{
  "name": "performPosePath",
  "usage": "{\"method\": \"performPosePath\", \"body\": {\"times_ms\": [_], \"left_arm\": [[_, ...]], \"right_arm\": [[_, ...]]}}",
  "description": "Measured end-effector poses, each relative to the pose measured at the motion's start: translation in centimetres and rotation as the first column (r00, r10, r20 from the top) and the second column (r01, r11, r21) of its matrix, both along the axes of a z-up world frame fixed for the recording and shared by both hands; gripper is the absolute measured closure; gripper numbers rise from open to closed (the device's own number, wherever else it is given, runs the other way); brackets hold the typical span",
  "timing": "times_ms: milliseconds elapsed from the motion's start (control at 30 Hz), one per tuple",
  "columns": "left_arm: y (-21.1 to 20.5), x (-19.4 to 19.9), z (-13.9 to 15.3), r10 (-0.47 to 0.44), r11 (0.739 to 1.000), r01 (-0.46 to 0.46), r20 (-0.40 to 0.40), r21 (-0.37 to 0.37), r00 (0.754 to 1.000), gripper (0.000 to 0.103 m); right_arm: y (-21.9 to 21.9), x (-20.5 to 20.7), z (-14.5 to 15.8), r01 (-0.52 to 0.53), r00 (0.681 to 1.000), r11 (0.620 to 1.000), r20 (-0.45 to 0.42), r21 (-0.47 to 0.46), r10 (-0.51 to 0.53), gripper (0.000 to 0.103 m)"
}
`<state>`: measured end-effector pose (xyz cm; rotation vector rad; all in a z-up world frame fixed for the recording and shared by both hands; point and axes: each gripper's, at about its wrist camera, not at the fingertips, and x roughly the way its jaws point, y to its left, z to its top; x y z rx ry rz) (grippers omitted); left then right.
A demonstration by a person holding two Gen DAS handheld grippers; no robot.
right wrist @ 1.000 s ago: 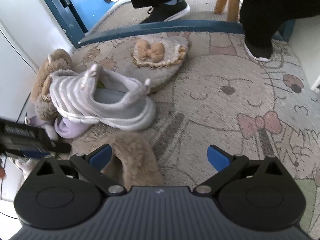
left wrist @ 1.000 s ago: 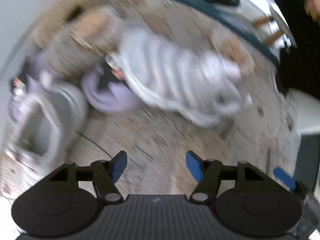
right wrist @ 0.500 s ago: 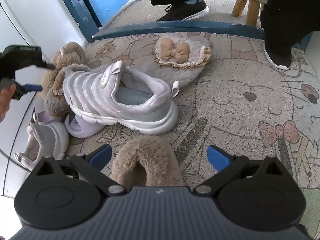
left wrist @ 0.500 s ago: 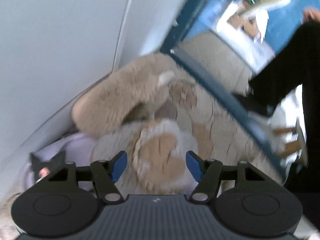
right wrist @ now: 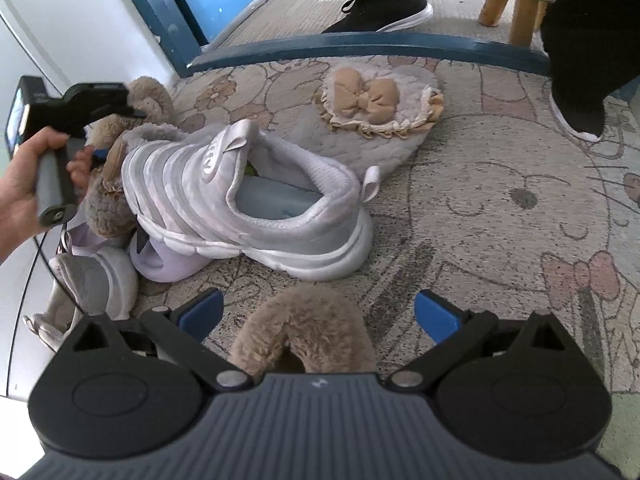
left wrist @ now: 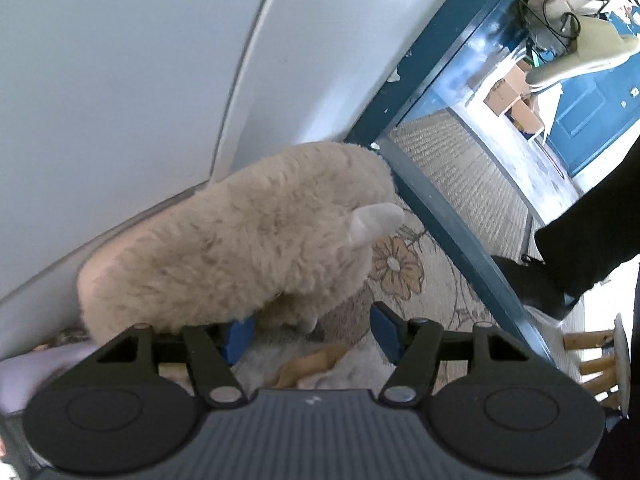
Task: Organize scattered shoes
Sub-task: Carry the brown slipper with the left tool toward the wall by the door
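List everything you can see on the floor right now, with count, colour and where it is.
Ribbed slip-on sneaker: one, pale grey, rug centre.
Small sneaker: one, grey-white, by the wall.
Fluffy slipper: one, tan, between right tool fingers.
Fluffy slipper by wall: one, beige, ahead of left tool.
Bow slipper: one, grey with tan bow, behind sneaker.
Lilac slipper: one, under the sneaker.
Wooden stool: one, beyond the blue threshold.
Left tool: open.
Right tool: open.

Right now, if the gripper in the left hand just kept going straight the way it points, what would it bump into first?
Most likely the fluffy beige slipper lying against the white wall. The left gripper is open, with its left pad already at the slipper's fur. Depth is hard to judge, so it may reach the pale slipper underneath first.
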<state>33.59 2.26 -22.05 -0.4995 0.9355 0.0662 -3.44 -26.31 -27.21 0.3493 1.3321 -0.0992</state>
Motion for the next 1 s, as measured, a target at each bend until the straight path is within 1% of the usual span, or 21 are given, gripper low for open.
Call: {"method": "performPosePath", "body": {"times_ms": [133,233,300,333,400,433,567,600,667,700,733,767,833,900,1000], "left_arm": [[-0.5,0.6,-0.5,0.045,0.999,-0.045,0.005,-0.003,0.999,0.040],[-0.2,1.2,-1.0,0.080,0.996,-0.081,-0.006,-0.029,0.997,0.042],[0.2,1.5,-1.3,0.103,0.994,-0.103,-0.018,-0.047,0.995,0.049],[0.5,1.6,-1.5,0.114,0.991,-0.115,-0.024,-0.060,0.993,0.050],[1.1,1.9,-1.7,0.136,0.987,-0.139,-0.039,-0.086,0.990,0.058],[1.2,1.9,-1.8,0.139,0.986,-0.142,-0.041,-0.091,0.989,0.060],[1.8,1.7,-1.6,0.140,0.983,-0.144,-0.036,-0.111,0.989,0.076],[1.8,1.6,-1.5,0.137,0.984,-0.140,-0.030,-0.108,0.990,0.080],[1.8,1.2,-1.1,0.129,0.987,-0.129,-0.012,-0.099,0.992,0.085],[1.8,0.9,-0.9,0.125,0.988,-0.125,-0.001,-0.094,0.992,0.087],[1.8,0.8,-0.8,0.123,0.988,-0.122,0.005,-0.093,0.992,0.088],[1.7,0.5,-0.5,0.117,0.989,-0.115,0.018,-0.089,0.993,0.089],[1.7,0.2,0.0,0.107,0.991,-0.103,0.038,-0.083,0.994,0.091],[1.8,0.0,0.6,0.094,0.992,-0.090,0.047,-0.084,0.994,0.092],[2.1,-0.5,1.7,0.078,0.994,-0.073,0.062,-0.081,0.995,0.093]], "right_arm": [[0.2,0.2,-0.5,-0.009,1.000,1.000,-0.016,0.008,0.009,0.002],[0.4,0.2,-0.8,-0.016,1.000,1.000,-0.025,0.011,0.016,0.002],[0.4,0.2,-0.9,-0.019,0.999,1.000,-0.029,0.013,0.019,0.002],[0.4,0.1,-0.9,-0.019,0.999,1.000,-0.030,0.014,0.020,0.002],[0.4,0.1,-0.9,-0.020,0.999,1.000,-0.030,0.015,0.021,0.002],[0.4,0.1,-0.9,-0.021,0.999,1.000,-0.030,0.015,0.022,0.002],[0.6,0.1,-0.7,-0.031,0.999,0.999,-0.024,0.004,0.032,0.002],[0.6,0.2,-0.4,-0.034,0.999,0.999,-0.007,-0.005,0.034,0.002],[0.6,0.5,0.6,-0.036,0.998,0.999,0.045,-0.028,0.037,0.004],[0.5,0.8,1.4,-0.033,0.995,0.998,0.089,-0.052,0.038,0.004],[0.1,1.1,2.5,-0.017,0.988,0.995,0.150,-0.101,0.032,0.004],[-0.6,1.6,3.8,0.012,0.978,0.987,0.209,-0.162,0.022,0.004],[-1.9,2.4,5.5,0.075,0.962,0.969,0.274,-0.236,-0.007,0.003],[-3.5,2.9,6.9,0.139,0.945,0.952,0.323,-0.273,-0.045,0.003],[-5.1,2.9,8.2,0.208,0.928,0.925,0.364,-0.317,-0.084,0.003]]}}
